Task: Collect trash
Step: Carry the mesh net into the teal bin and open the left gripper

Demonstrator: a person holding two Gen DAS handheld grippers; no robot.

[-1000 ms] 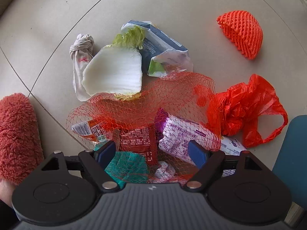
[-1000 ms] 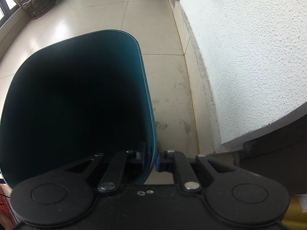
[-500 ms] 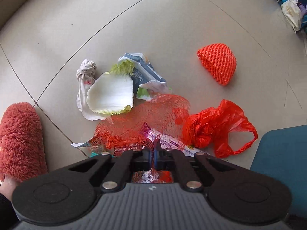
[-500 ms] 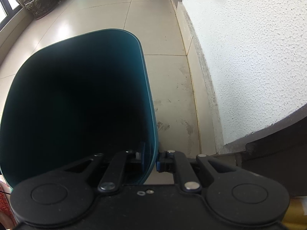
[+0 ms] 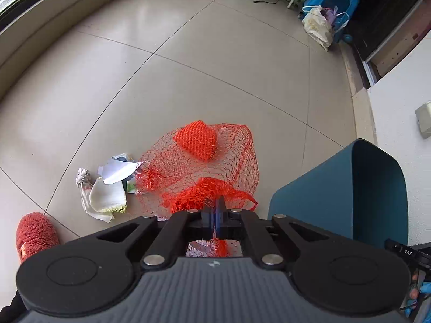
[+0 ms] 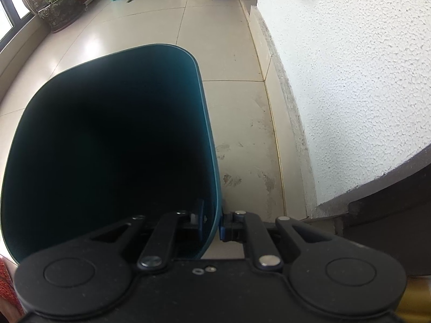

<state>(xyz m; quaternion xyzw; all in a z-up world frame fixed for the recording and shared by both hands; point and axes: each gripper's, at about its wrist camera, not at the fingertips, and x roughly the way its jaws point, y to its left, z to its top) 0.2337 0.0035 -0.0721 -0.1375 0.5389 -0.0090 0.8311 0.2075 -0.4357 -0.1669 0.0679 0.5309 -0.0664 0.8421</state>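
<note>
Left wrist view is showing the left hand-held gripper [image 5: 215, 219] pinching a bunched part of the red mesh bag [image 5: 199, 172] between closed jaws, with the net hanging open in front of the camera above the tiled floor [image 5: 188, 75]. An orange foam fruit net [image 5: 198, 142] is showing through the mesh; whether it is lying on the floor behind or sitting inside the bag I cannot tell. Left of the bag, a cabbage leaf [image 5: 107, 196], a knotted white rag [image 5: 82, 179] and crumpled wrappers [image 5: 121, 168] are lying together on the floor, and a red fuzzy slipper [image 5: 35, 232] is sitting near the lower left edge. The teal bin [image 5: 350, 196] is standing just right of the bag, beside the white wall [image 5: 398, 102]. In the right wrist view, the right hand-held gripper [image 6: 212, 223] is clamping the bin's rim [image 6: 207, 123], one pad inside and one outside, with the dark interior filling the left half.
</note>
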